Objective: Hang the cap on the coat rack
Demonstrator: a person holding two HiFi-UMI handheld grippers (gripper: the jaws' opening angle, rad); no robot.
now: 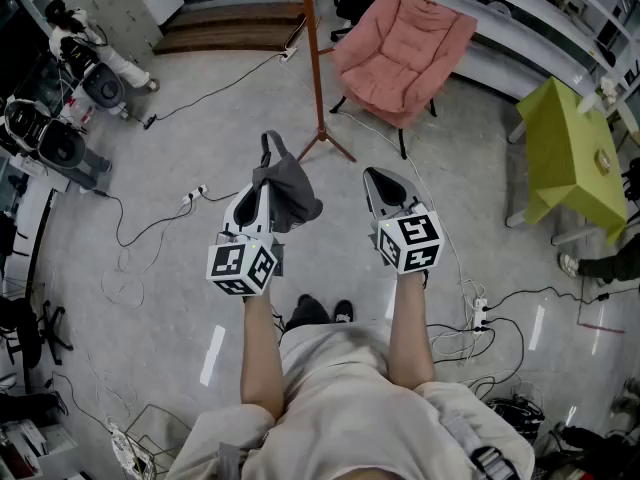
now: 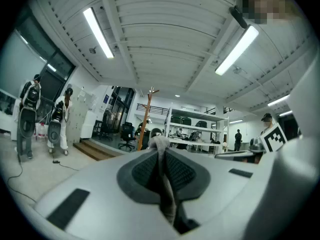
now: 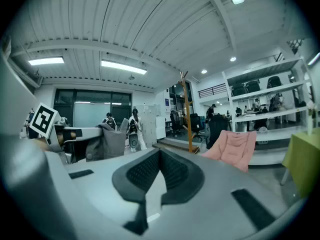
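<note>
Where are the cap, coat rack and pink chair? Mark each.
cap (image 1: 285, 194), head view, grey crown.
coat rack (image 1: 314, 58), head view, wooden pole.
pink chair (image 1: 400, 53), head view, seat cushion.

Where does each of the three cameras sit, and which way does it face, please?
Head view: on the person's head, facing steeply down; shows both forearms, the left gripper pinching a dark grey fabric cap, the right gripper.
Left gripper view: on the left gripper, along its jaws shut on the cap, towards a tall orange-brown wooden coat rack.
Right gripper view: on the right gripper, along its closed empty jaws.
Shared: all three show the coat rack.
</note>
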